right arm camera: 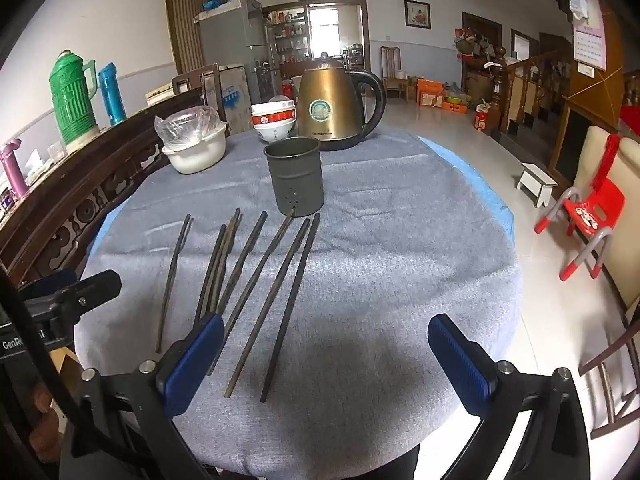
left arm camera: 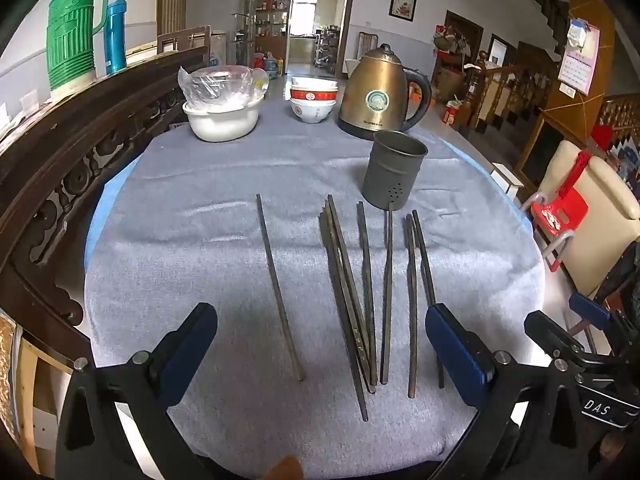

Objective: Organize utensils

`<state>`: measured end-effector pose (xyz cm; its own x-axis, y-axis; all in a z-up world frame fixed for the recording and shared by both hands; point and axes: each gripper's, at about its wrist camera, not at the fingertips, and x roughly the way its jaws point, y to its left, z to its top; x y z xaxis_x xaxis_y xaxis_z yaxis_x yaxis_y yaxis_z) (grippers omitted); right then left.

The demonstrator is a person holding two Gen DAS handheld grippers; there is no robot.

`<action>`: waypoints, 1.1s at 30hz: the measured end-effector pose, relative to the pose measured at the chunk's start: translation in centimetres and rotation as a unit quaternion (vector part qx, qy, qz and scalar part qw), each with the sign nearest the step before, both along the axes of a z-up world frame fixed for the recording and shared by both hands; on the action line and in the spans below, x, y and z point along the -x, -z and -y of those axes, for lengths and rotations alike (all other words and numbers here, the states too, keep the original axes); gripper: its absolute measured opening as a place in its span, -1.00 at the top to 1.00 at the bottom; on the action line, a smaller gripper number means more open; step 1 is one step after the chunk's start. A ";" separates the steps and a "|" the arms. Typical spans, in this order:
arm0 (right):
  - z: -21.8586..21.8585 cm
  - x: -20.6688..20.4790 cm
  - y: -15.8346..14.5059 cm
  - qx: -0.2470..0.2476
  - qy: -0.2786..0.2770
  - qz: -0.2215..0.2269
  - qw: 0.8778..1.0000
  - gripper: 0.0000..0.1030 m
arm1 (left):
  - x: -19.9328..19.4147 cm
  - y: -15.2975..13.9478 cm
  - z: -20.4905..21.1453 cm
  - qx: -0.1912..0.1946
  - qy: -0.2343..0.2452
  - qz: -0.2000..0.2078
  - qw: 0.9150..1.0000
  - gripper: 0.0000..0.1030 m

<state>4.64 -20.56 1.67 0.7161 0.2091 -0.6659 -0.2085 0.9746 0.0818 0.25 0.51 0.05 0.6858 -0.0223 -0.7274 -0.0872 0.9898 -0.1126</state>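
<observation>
Item: round worktop (left arm camera: 200, 220) under grey cloth, its right edge dropping to open tiled floor (right arm camera: 460, 128), a carved wooden rail (left arm camera: 60, 168) close along its left. We log dark chopsticks (left arm camera: 360, 292) lying loose mid-cloth (one apart to the left), the metal holder (left arm camera: 394, 168) upright just beyond, then a kettle (left arm camera: 380, 92). Left gripper (left arm camera: 320, 352) and right gripper (right arm camera: 324, 360) hover, jaws apart, empty.

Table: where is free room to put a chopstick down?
Bare cloth lies right of the chopsticks, up to the table's edge, and between the holder and white basin. The chopstick row itself is crowded.
</observation>
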 end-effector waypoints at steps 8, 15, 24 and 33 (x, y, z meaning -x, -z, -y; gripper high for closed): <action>-0.2 -0.1 0.1 0.003 -0.001 -0.002 1.000 -1.00 | 0.1 -0.1 -0.5 0.008 0.004 -0.001 1.000 -1.00; -0.4 -0.2 0.3 0.006 -0.001 -0.005 1.000 -1.00 | 0.0 0.0 -0.2 -0.004 0.008 -0.004 1.000 -1.00; -0.4 -0.4 0.6 0.006 0.002 -0.007 1.000 -1.00 | -0.1 0.2 -0.1 -0.004 0.010 -0.008 1.000 -1.00; -0.2 -0.3 0.8 0.006 0.002 -0.012 1.000 -1.00 | 0.0 0.3 -0.2 -0.004 0.005 -0.009 1.000 -1.00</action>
